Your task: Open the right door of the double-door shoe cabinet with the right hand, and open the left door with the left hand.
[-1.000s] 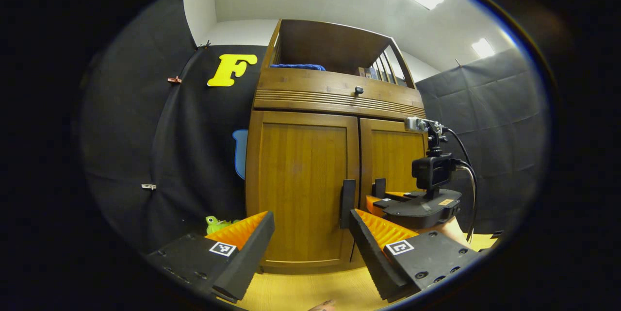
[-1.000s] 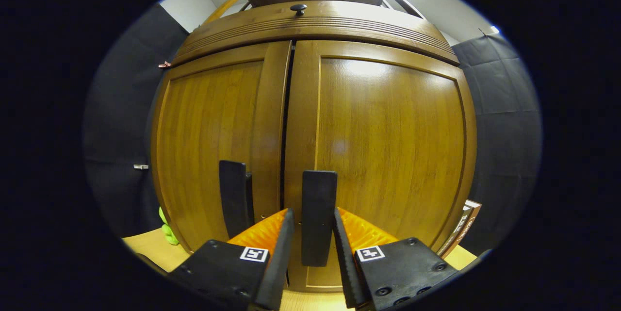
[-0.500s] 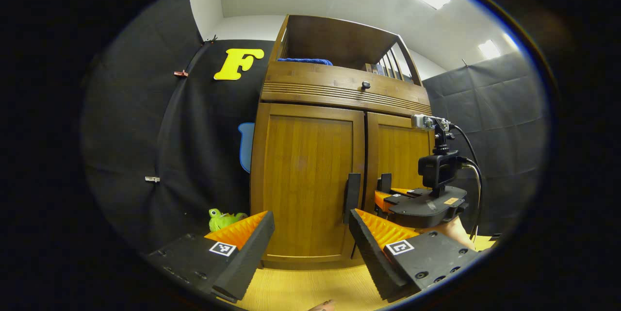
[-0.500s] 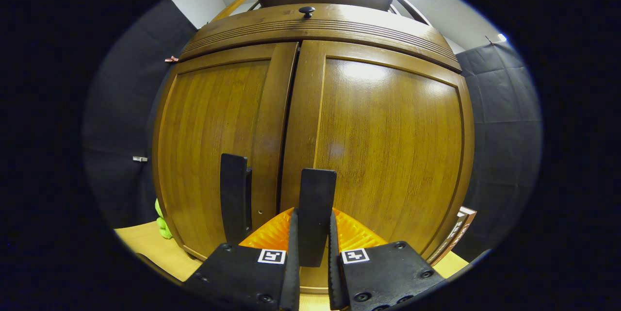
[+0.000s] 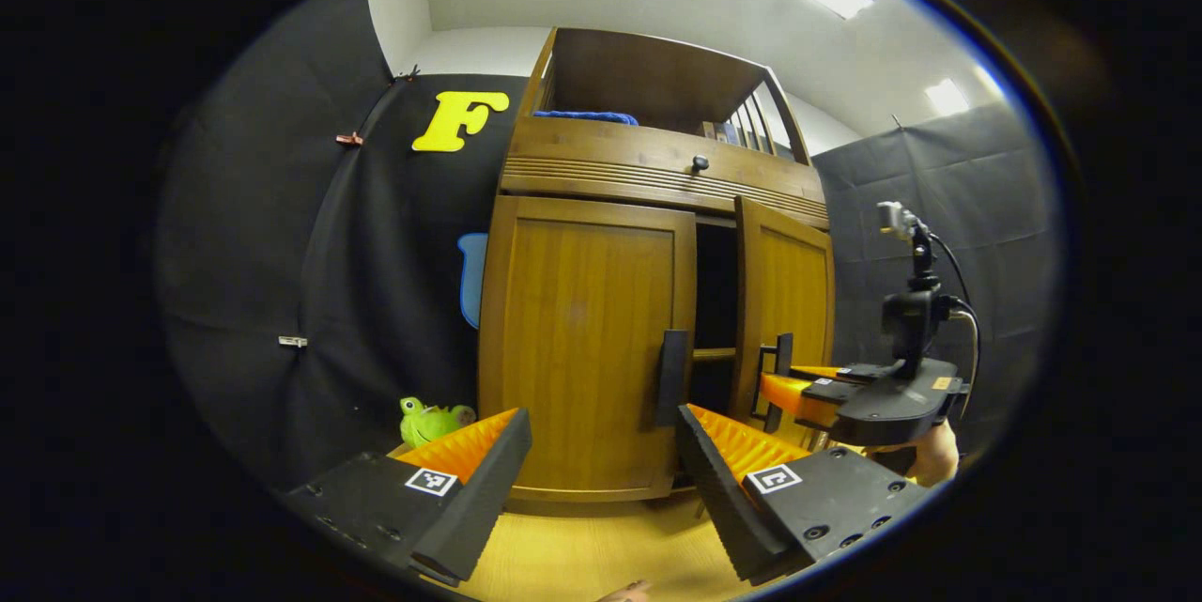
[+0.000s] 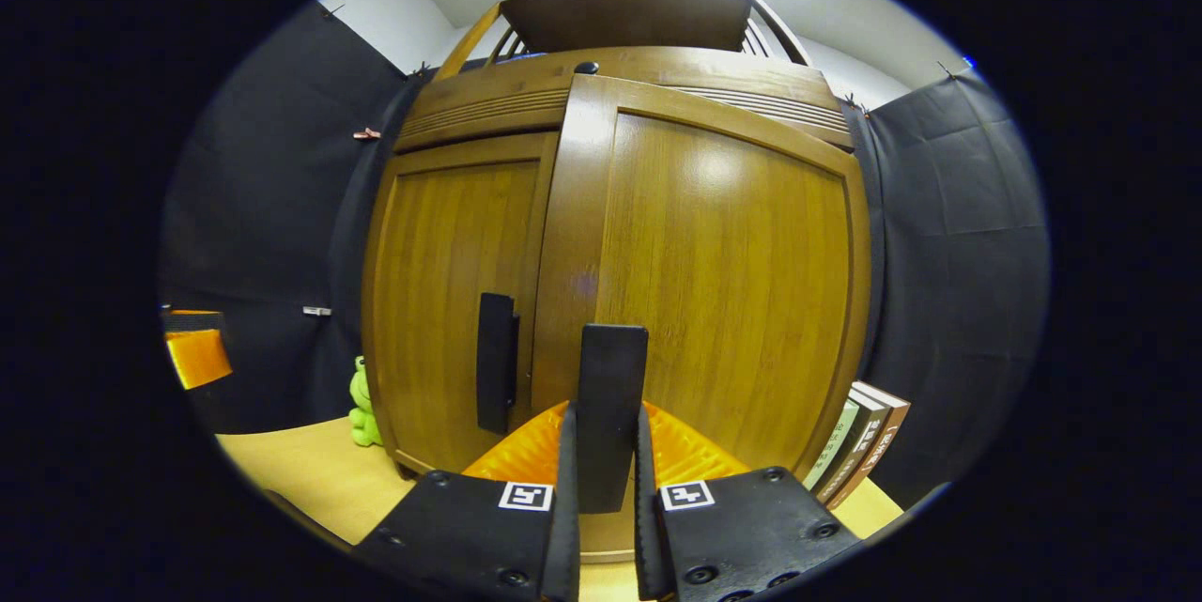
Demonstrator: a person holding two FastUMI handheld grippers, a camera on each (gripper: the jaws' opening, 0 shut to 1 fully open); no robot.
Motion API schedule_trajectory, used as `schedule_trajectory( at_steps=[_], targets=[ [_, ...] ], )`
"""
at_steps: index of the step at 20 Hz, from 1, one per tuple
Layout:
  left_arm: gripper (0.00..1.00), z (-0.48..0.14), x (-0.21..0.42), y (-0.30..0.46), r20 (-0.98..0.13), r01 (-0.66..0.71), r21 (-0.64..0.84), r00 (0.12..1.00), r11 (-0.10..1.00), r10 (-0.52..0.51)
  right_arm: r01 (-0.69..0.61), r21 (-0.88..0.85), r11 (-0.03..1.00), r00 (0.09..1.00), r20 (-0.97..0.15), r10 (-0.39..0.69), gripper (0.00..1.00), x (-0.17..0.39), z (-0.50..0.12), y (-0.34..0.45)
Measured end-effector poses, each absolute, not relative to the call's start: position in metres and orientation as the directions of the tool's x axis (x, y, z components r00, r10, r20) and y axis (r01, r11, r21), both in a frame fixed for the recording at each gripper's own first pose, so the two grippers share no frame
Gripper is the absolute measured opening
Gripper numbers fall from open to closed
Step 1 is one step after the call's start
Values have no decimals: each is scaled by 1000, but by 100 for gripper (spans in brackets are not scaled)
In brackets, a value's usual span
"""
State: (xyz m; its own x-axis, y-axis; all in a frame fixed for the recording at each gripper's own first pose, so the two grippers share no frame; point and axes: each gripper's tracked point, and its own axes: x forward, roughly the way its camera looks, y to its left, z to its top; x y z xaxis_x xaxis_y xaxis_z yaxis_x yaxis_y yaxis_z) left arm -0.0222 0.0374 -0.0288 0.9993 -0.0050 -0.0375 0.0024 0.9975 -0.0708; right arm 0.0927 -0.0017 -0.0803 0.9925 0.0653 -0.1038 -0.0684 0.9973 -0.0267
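Shoe cabinet stands on the desk against the booth's black cloth wall, filling the middle of both views. Right door is swung partly out on its right-side hinge; a dark gap with a shelf shows between it and the left door in the left gripper view. Left door looks shut flush.

Right hand-held gripper is clamped on the right door handle, both fingers pressing its sides. Left hand-held gripper is spread wide, holding nothing, short of the left door handle, which sits slightly right of its centre line.

Step in hand, as I judge it: swinging the right door wider. Do it well by following the hinge arc, rotating the wrist with the door and not pulling straight back, so the handle doesn't slip out of the grip. The left one should shift right and approach the vertical bar squarely before closing.

Room: books stand just beside the cabinet's right side, near the door's swing path, so watch that edge. Green toy sits at the cabinet's left bottom corner, near the left door's likely sweep. Desk in front is free for backing out.
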Motion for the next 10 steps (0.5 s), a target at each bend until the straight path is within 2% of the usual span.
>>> schedule_trajectory(
  at_steps=[3, 4, 6, 9, 10],
  targets=[
    [96, -30, -18, 26, -40, 26, -70, 999, 997, -29, -77, -14, 997, 991, -107, 76, 27, 64, -72, -17],
    [96, -29, -16, 23, -40, 30, -70, 999, 997, -33, -79, -12, 997, 991, -110, 77, 23, 55, -71, -22],
    [96, -28, -13, 14, -34, 45, -74, 998, 996, -47, -83, -12, 996, 990, -118, 81, 27, 40, -67, -33],
    [96, -28, -7, -1, -27, 70, -90, 997, 993, -73, -77, -20, 997, 989, -129, 73, 27, 20, -62, -51],
    [96, -28, -5, -7, -25, 80, -96, 996, 992, -83, -72, -26, 997, 989, -131, 68, 22, 14, -61, -57]
  ],
)
